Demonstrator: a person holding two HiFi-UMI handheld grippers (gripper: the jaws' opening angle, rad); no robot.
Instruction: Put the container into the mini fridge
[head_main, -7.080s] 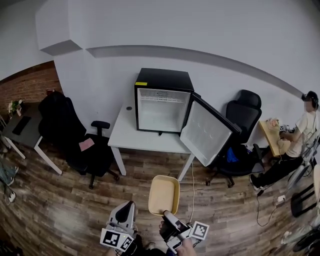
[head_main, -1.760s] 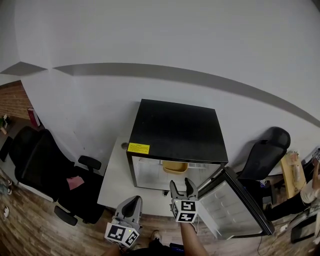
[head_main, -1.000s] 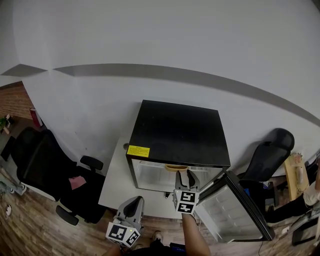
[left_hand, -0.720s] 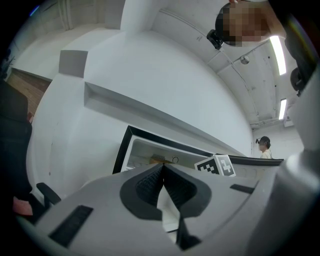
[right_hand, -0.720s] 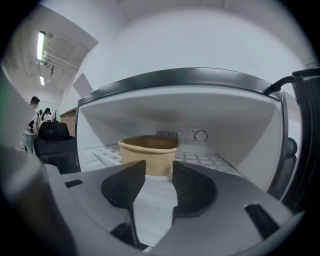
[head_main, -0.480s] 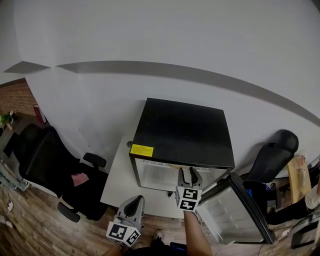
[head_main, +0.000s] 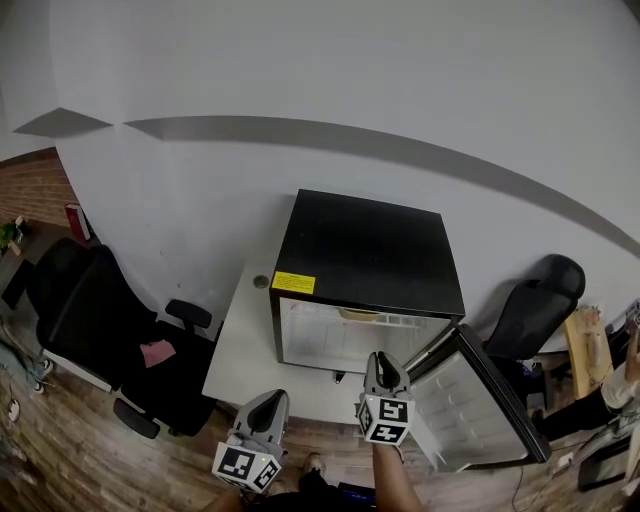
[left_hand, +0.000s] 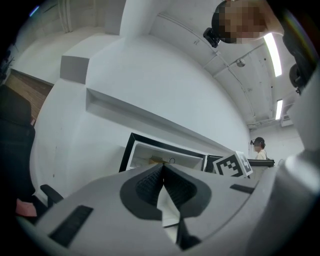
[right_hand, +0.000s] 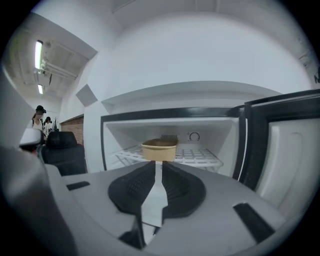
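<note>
The mini fridge (head_main: 365, 250) is cased in black, while its inside and the lining of its door (head_main: 455, 405) are seen in white. A yellow label (head_main: 293, 283) is carried on the black front edge. The container (right_hand: 159, 149) is coloured a pale tan, and the wire shelf (right_hand: 200, 156) is white. The table (head_main: 235, 350) is white too. The wall (head_main: 300, 80) is painted white and crossed by a grey band (head_main: 400, 152); red-brown brick (head_main: 30, 185) is shown at the left. The floor (head_main: 60, 450) is patterned in brown wood planks. The left office chair (head_main: 80, 310) and the right office chair (head_main: 535, 300) are black, and a pink patch (head_main: 155, 353) is seen on the left one
</note>
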